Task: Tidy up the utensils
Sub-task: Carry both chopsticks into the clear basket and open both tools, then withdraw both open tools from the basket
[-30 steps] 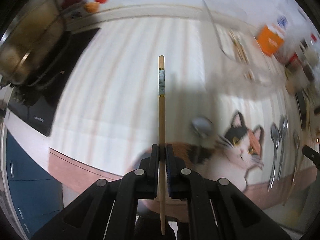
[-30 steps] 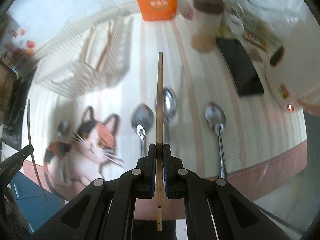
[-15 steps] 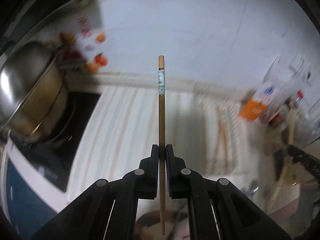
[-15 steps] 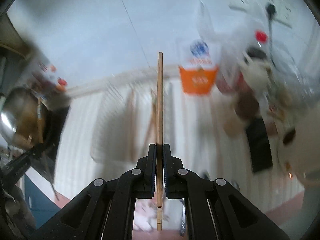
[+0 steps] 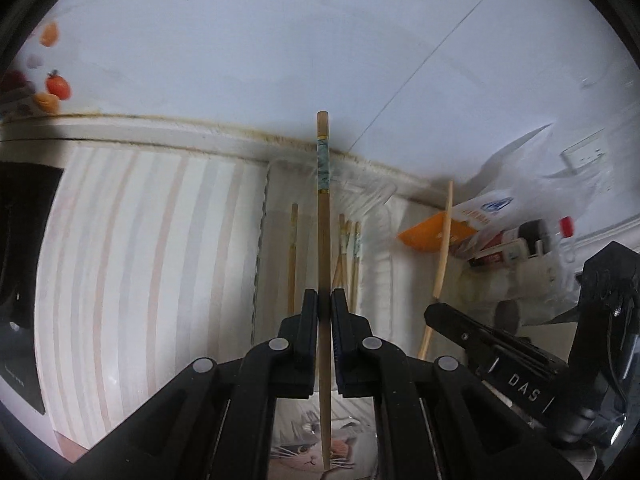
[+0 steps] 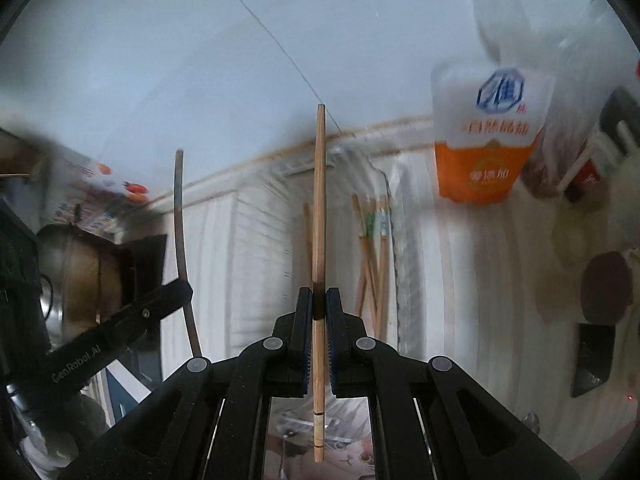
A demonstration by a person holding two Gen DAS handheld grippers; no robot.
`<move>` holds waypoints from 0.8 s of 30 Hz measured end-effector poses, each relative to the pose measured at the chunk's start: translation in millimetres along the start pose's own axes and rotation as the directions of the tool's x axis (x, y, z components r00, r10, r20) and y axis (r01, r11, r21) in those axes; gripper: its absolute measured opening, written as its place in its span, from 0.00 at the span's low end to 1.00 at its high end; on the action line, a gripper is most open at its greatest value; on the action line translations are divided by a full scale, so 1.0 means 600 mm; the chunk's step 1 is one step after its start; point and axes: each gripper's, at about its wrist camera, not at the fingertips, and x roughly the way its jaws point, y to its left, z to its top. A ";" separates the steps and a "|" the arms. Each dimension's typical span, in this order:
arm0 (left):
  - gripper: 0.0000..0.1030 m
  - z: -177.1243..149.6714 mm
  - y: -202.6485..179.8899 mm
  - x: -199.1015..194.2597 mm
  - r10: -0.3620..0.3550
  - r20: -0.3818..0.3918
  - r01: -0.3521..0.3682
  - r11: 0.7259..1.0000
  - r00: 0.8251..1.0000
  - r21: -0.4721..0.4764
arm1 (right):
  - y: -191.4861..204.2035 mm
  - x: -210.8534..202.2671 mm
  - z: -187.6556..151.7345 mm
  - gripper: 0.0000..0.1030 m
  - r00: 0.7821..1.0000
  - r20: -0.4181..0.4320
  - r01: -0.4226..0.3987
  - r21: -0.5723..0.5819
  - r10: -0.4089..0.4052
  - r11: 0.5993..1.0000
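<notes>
- The left gripper [image 5: 324, 308] carries a chopstick with a green patterned band [image 5: 323, 240], jaws pressed tight on its shaft, decorated end pointing forward toward the wall.
- The right gripper [image 6: 319, 304] carries a plain bamboo chopstick [image 6: 319, 208] the same way, jaws closed on its lower part, with the tail sticking out behind the jaws.
- Both sticks hang in the air over a clear plastic tray [image 5: 262, 240] on the striped counter [image 5: 132, 248]; neither touches the tray.
- Several sorted chopsticks [image 6: 372, 248] already lie lengthwise in the tray, one apart to the left and a bundle to the right.
- Judged step: delivery of two more chopsticks to the tray, with release not yet begun.
- The next move likely calls for lowering each stick roughly parallel to those already lying there, inside the tray walls, then parting the jaws only once the stick is close to the tray floor.
- The grippers sit near each other, each visible in the other's view, so setting down one at a time seems wise.
- An orange-and-white packet [image 6: 488, 140] stands just right of the tray, and a steel pot [image 6: 76, 272] is well off to the left.
</notes>
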 end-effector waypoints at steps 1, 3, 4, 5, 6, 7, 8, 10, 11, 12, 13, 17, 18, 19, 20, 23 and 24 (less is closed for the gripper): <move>0.04 0.001 0.000 0.013 0.007 -0.017 -0.007 1.000 1.000 0.003 | -0.006 0.012 0.000 0.06 1.000 -0.012 0.003 0.001 -0.003 1.000; 0.04 -0.001 -0.002 0.026 0.017 -0.034 -0.016 1.000 0.999 0.001 | -0.010 0.032 0.005 0.07 0.999 -0.033 0.012 -0.004 -0.012 1.000; 0.06 -0.002 0.000 0.028 0.028 -0.038 -0.028 1.000 0.999 -0.002 | -0.011 0.039 0.006 0.07 0.999 -0.044 0.015 -0.008 -0.015 1.000; 0.06 -0.003 0.000 0.029 0.042 -0.044 -0.042 0.999 0.998 -0.003 | -0.014 0.045 0.009 0.07 0.998 -0.054 0.016 -0.007 -0.016 1.000; 0.06 -0.003 0.000 0.028 0.052 -0.044 -0.052 0.999 0.998 -0.002 | -0.017 0.050 0.011 0.07 0.998 -0.066 0.019 -0.005 -0.019 1.000; 0.06 -0.005 -0.001 0.025 0.063 -0.041 -0.063 0.998 0.997 0.000 | -0.017 0.051 0.012 0.10 0.997 -0.068 0.023 -0.005 -0.023 1.000; 0.09 -0.003 -0.001 0.023 0.071 -0.038 -0.071 0.997 0.997 0.001 | -0.019 0.050 0.013 0.13 0.998 -0.066 0.024 -0.005 -0.024 1.000; 0.11 -0.004 0.000 0.015 0.124 -0.011 -0.124 0.992 0.992 0.015 | -0.023 0.045 0.010 0.30 0.998 -0.052 0.036 -0.007 -0.036 0.999; 0.15 -0.008 -0.001 0.009 0.158 0.008 -0.159 0.987 0.987 0.030 | -0.023 0.041 0.006 0.31 0.998 -0.045 0.043 -0.012 -0.044 0.999; 0.19 -0.011 -0.001 0.002 0.190 0.027 -0.191 0.981 0.981 0.037 | -0.024 0.036 0.003 0.32 0.998 -0.036 0.054 -0.017 -0.055 0.998; 0.29 -0.014 0.002 -0.003 0.211 0.045 -0.213 0.976 0.976 0.039 | -0.024 0.034 -0.002 0.32 0.997 -0.025 0.072 -0.028 -0.073 0.997; 0.73 -0.033 0.009 -0.029 0.303 0.151 -0.313 0.949 0.941 0.041 | -0.016 0.008 -0.026 0.49 0.980 0.057 0.193 -0.086 -0.188 0.977; 0.77 -0.041 0.012 -0.036 0.331 0.181 -0.343 0.938 0.926 0.038 | -0.012 0.003 -0.036 0.57 0.971 0.084 0.233 -0.100 -0.225 0.967; 0.79 -0.047 0.014 -0.040 0.346 0.196 -0.359 0.933 0.918 0.033 | -0.008 -0.003 -0.046 0.64 0.960 0.113 0.270 -0.112 -0.257 0.956; 0.79 -0.054 0.016 -0.044 0.362 0.210 -0.377 0.926 0.908 0.032 | -0.006 -0.007 -0.054 0.67 0.952 0.132 0.292 -0.118 -0.276 0.949; 0.95 -0.078 0.021 -0.051 0.385 0.233 -0.404 0.914 0.893 0.039 | -0.001 -0.019 -0.090 0.80 0.924 0.191 0.357 -0.125 -0.331 0.926; 0.98 -0.088 0.022 -0.054 0.380 0.241 -0.400 0.916 0.893 0.039 | -0.001 -0.023 -0.100 0.84 0.918 0.202 0.369 -0.125 -0.341 0.921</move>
